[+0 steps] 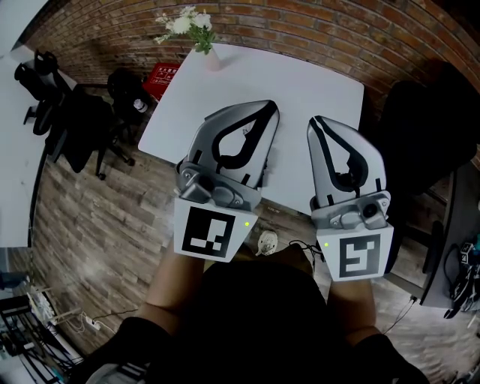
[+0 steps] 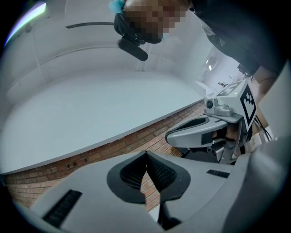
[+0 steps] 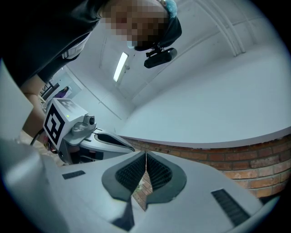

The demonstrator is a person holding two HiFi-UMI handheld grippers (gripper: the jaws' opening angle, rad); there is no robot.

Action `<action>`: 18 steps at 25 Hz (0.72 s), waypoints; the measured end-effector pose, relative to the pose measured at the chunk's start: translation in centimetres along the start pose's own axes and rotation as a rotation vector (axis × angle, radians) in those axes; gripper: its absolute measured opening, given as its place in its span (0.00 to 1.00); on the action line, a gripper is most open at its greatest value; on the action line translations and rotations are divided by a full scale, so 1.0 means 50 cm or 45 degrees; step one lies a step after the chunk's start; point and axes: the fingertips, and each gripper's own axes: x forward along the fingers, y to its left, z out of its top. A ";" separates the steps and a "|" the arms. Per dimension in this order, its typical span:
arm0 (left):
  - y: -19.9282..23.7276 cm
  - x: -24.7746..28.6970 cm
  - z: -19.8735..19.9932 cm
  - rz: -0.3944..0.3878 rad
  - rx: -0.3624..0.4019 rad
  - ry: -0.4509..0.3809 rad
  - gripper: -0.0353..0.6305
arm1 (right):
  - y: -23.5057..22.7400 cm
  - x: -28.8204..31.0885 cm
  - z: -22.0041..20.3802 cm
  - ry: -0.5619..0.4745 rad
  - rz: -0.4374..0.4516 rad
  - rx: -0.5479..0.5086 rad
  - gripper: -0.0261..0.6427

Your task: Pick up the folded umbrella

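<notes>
No folded umbrella shows in any view. In the head view my left gripper (image 1: 268, 106) and right gripper (image 1: 316, 121) are held side by side over the near edge of a white table (image 1: 300, 82), with bare forearms behind them. Both point away and slightly upward. In the left gripper view the black ribbed pads (image 2: 157, 169) meet at the tips with nothing between them, and the right gripper (image 2: 213, 129) shows alongside. The right gripper view shows its pads (image 3: 157, 172) likewise closed and empty, with the left gripper (image 3: 84, 136) beside them.
A vase of white flowers (image 1: 196, 34) stands at the table's far corner. Black office chairs (image 1: 71, 120) and a red box (image 1: 160, 75) sit on the wood floor at left. A dark chair (image 1: 424, 127) is at right. A brick wall (image 1: 315, 22) runs behind.
</notes>
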 end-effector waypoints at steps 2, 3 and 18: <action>0.002 0.005 0.001 0.002 0.000 -0.005 0.07 | -0.004 0.003 0.000 -0.005 0.000 0.000 0.08; 0.004 0.007 0.000 0.003 0.001 -0.004 0.07 | -0.006 0.005 0.000 -0.006 0.000 0.001 0.08; 0.038 0.004 -0.006 0.020 0.010 0.002 0.07 | 0.003 0.039 -0.004 -0.009 0.013 0.004 0.08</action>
